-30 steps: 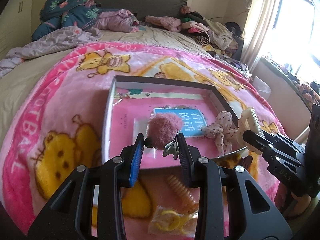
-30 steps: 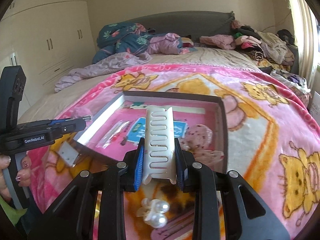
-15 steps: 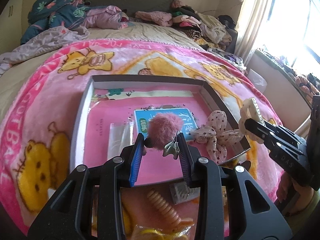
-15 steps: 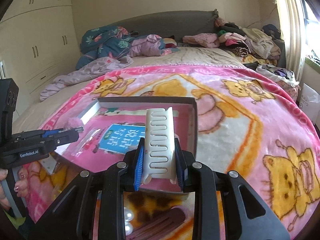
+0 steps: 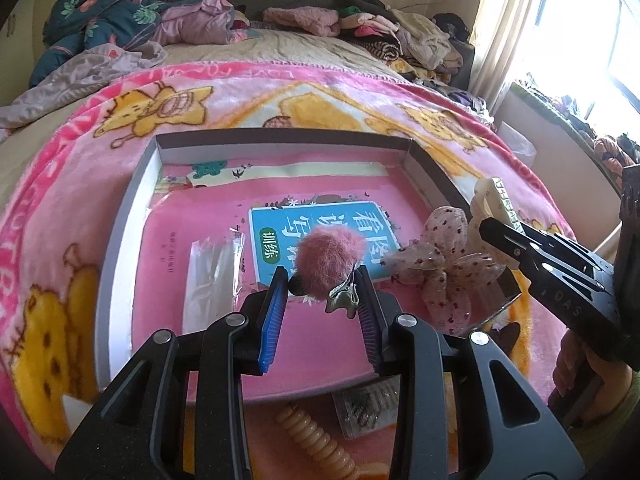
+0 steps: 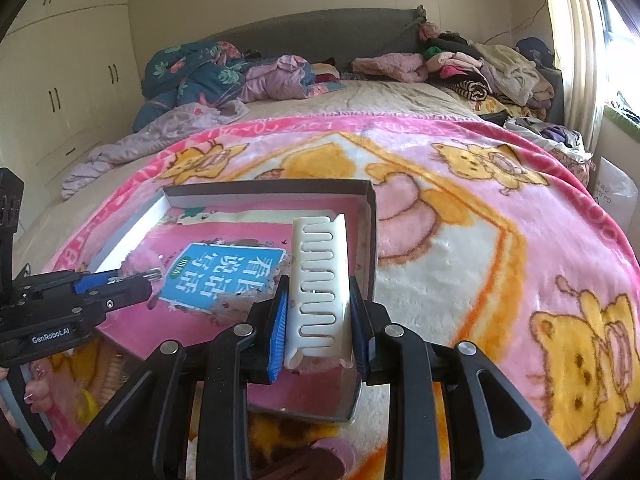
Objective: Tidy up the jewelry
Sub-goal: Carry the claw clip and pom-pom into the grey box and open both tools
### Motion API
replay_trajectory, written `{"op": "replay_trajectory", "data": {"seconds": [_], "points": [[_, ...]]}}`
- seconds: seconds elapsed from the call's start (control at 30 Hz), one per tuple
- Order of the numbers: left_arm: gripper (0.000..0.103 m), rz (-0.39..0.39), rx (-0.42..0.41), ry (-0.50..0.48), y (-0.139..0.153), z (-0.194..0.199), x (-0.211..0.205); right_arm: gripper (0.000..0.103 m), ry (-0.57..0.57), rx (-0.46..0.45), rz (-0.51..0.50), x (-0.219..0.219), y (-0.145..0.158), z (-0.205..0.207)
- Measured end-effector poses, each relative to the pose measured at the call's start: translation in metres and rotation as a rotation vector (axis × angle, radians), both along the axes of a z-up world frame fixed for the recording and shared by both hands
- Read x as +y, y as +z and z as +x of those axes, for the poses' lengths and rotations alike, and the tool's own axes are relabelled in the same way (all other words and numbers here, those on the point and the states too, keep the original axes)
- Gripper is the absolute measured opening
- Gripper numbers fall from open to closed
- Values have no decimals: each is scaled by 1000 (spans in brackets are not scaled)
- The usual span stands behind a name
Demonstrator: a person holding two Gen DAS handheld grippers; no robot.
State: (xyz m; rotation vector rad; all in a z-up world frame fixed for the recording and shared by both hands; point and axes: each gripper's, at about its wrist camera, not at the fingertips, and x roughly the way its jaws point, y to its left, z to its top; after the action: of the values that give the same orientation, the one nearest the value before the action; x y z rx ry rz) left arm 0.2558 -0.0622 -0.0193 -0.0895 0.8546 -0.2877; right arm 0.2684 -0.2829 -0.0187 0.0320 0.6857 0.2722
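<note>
"GenRobot.AI" marks the left gripper (image 6: 154, 276), jaws clamping a pink pompom clip (image 5: 330, 266); right gripper (image 6: 320, 314) jaws clamp a white claw clip (image 6: 320, 276) above the tray (image 6: 370, 216).

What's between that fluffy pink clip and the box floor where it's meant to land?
Nothing visible blocks it. The left gripper holds the pink pompom clip over the shallow box, above a blue booklet. A clear bag lies left, a dotted bow right.
</note>
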Motion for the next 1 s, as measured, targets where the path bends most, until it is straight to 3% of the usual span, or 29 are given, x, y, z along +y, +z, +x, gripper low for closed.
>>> {"op": "replay_trajectory", "data": {"seconds": [0.4,0.73,0.8,1.0], "points": [[27,9,19,7,-10,6,1,26,-11,32,-34,7,-20,20],[43,0,10,26,-8,-1,11,27,-31,37,-48,9,-22,19],[45,1,6,31,-6,-4,13,39,-33,36,-42,9,-21,16],[53,-10,-2,53,1,-14,20,51,-30,21,-34,9,-15,4]]}}
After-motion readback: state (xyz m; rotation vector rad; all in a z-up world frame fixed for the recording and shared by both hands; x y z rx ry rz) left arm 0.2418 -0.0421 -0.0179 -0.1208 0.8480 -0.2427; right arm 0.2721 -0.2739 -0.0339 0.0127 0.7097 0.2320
